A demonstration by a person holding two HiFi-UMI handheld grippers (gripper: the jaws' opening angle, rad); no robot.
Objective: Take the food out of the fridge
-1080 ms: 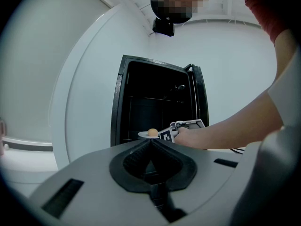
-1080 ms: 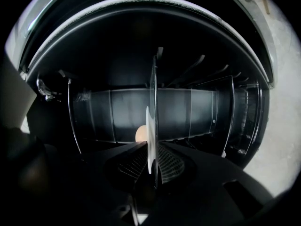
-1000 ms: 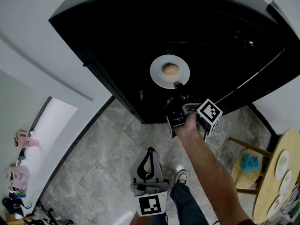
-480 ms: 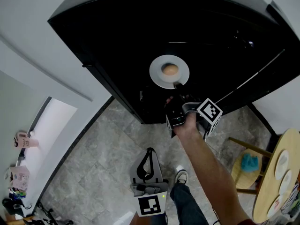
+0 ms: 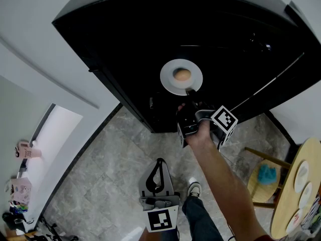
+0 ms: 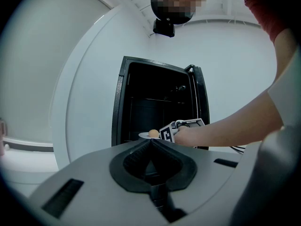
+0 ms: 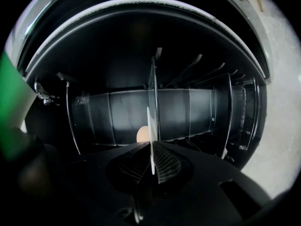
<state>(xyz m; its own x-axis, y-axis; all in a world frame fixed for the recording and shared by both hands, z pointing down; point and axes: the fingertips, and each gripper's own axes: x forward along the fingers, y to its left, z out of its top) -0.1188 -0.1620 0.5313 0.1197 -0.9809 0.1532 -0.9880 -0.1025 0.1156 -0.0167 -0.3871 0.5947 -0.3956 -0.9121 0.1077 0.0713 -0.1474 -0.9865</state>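
Inside the fridge [image 5: 125, 34], the right gripper [image 5: 190, 91] had just clamped the plate [image 5: 168, 80] by its rim, presumably to slide the food [image 5: 182, 75] out. The left gripper [image 5: 159, 162] hung outside the fridge, jaws together and empty.

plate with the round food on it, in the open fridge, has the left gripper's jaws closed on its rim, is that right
No, it is the right gripper: the right gripper view shows its jaws, which have just been closing, pinched on the rim of the plate. The left gripper hangs low, empty. The round food and open fridge are right.
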